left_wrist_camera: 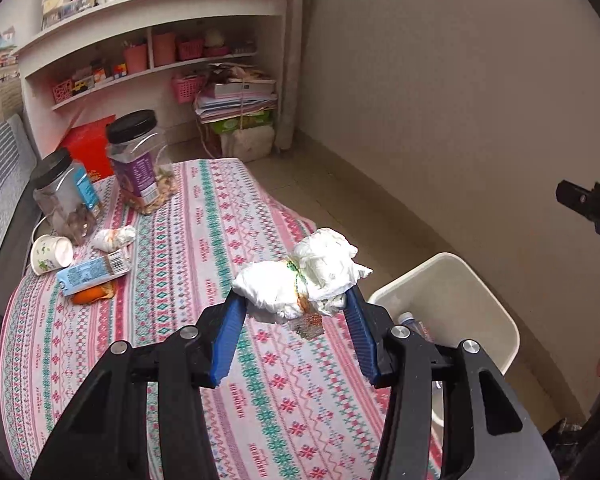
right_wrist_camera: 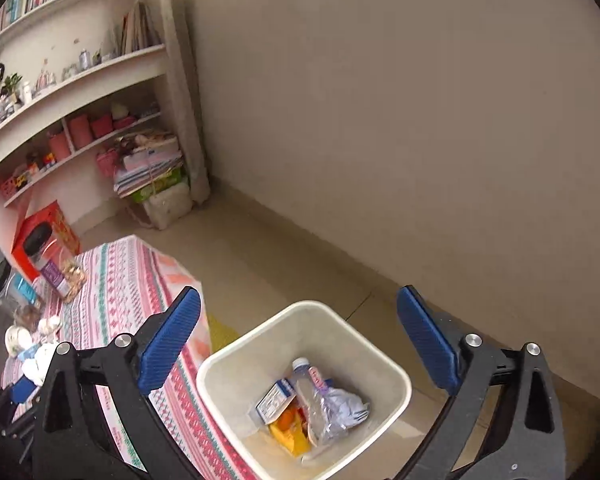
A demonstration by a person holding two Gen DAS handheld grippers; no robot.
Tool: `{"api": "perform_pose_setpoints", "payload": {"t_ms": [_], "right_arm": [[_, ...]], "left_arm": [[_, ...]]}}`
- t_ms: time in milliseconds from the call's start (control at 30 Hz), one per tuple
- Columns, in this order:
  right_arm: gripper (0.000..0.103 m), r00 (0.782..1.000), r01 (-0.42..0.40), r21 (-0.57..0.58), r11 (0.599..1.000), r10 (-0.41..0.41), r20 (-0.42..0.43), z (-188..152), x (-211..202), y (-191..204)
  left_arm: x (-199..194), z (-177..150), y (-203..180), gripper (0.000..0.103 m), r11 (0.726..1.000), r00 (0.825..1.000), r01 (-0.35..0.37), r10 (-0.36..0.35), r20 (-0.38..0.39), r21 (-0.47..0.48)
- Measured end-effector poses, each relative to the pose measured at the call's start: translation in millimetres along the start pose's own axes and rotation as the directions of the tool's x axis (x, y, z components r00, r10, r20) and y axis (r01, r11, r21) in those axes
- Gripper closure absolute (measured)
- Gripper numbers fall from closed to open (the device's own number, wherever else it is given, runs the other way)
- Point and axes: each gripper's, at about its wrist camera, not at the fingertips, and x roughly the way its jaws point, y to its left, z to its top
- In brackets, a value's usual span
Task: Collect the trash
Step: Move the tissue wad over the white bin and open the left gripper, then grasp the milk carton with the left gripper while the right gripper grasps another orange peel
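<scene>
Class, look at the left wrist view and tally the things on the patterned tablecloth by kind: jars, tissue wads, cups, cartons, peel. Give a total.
Jars with black lids: 2
Crumpled tissue wads: 2 — one between the left gripper's fingers, one by the jars
Paper cup, lying on its side: 1
Blue carton: 1
Orange peel: 1
Total: 7

The desk (left_wrist_camera: pixel 260 360) wore a patterned pink, white and teal cloth. Two black-lidded clear jars stood at its far left: the purple-labelled jar (left_wrist_camera: pixel 138 156) and, nearer than it, the blue-labelled jar (left_wrist_camera: pixel 66 196). Just nearer than the blue-labelled jar lay a tipped paper cup (left_wrist_camera: pixel 52 255), a small crumpled tissue (left_wrist_camera: pixel 114 238), a blue carton (left_wrist_camera: pixel 94 272) and an orange peel (left_wrist_camera: pixel 90 295). A large white tissue wad (left_wrist_camera: pixel 304 276) sat well right of that jar. On the floor (right_wrist_camera: pixel 284 248) beside the desk stood a white bin (right_wrist_camera: pixel 236 364).
</scene>
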Motion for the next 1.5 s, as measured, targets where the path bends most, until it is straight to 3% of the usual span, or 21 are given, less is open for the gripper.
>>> {"api": "perform_pose_setpoints", "payload": {"t_ms": [67, 167, 233, 300, 500, 733, 1233, 1500], "right_arm": [[0.007, 1.0, 0.016, 0.004, 1.0, -0.016, 0.01, 4.3, -0.5, -8.0], [0.007, 0.998, 0.05, 0.003, 0.999, -0.05, 0.027, 6.6, -0.8, -17.0], [0.007, 0.996, 0.077, -0.007, 0.997, -0.077, 0.043, 5.1, -2.0, -15.8], [0.007, 0.996, 0.072, -0.019, 0.997, -0.071, 0.046, 4.0, -3.0, -14.5], [0.007, 1.0, 0.005, -0.099, 0.995, -0.002, 0.031, -2.2, -4.2, 18.8], [0.007, 0.99, -0.138, -0.216, 0.967, 0.131, -0.047, -20.6, -3.4, 83.0], [0.007, 0.968, -0.252, -0.43, 0.867, 0.228, -0.106, -64.4, -13.4, 190.8], [0.007, 0.958, -0.286, -0.466, 0.838, 0.245, -0.148, -76.2, -10.6, 222.6]], "left_arm": [[5.0, 5.0, -20.9, 0.054, 0.999, 0.999, 0.035, -0.035, 0.001, 0.018], [6.0, 9.5, -50.3, 0.049, 0.988, 0.99, 0.143, -0.144, 0.011, 0.054], [-0.7, 8.5, -60.3, 0.026, 0.987, 0.989, 0.141, -0.144, 0.036, 0.076], [-10.2, 6.5, -56.2, 0.02, 0.988, 0.987, 0.135, -0.141, 0.075, 0.071], [-19.6, 4.9, -4.9, 0.019, 0.999, 0.995, -0.041, 0.041, 0.086, -0.006], [-36.4, 3.7, 43.9, 0.019, 0.981, 0.978, -0.185, 0.189, 0.085, -0.05], [-46.7, -20.3, 139.0, 0.019, 0.944, 0.95, -0.313, 0.308, -0.058, -0.104], [-14.1, -45.9, 178.3, 0.018, 0.949, 0.93, -0.317, 0.312, -0.192, 0.01]]}}
